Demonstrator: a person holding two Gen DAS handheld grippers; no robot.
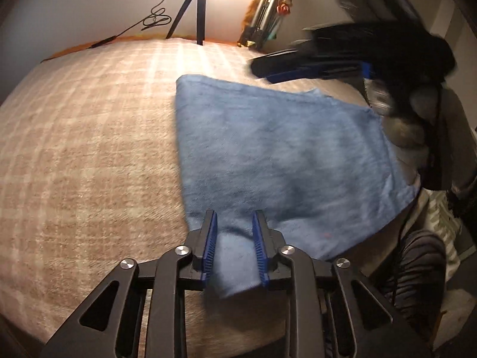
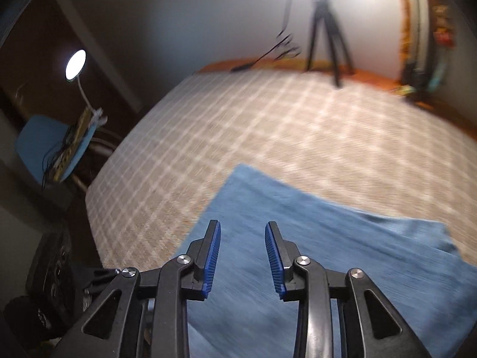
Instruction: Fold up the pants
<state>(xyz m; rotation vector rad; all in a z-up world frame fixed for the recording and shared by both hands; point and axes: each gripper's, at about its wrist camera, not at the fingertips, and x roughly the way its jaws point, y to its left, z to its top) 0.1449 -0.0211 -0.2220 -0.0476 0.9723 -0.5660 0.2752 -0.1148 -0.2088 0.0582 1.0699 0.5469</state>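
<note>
Both views motion-blurred — pants cut off below, right gripper smeared

No legible text, label, brand, number or sign is showing in either wrist view. Motion blur is smearing both views, and the dim corners are showing nothing that can be made out as writing.

The pants are lying on the bed, near its front edge. The left tongs are sitting over one corner. A tripod is standing behind, by the wall.
</note>
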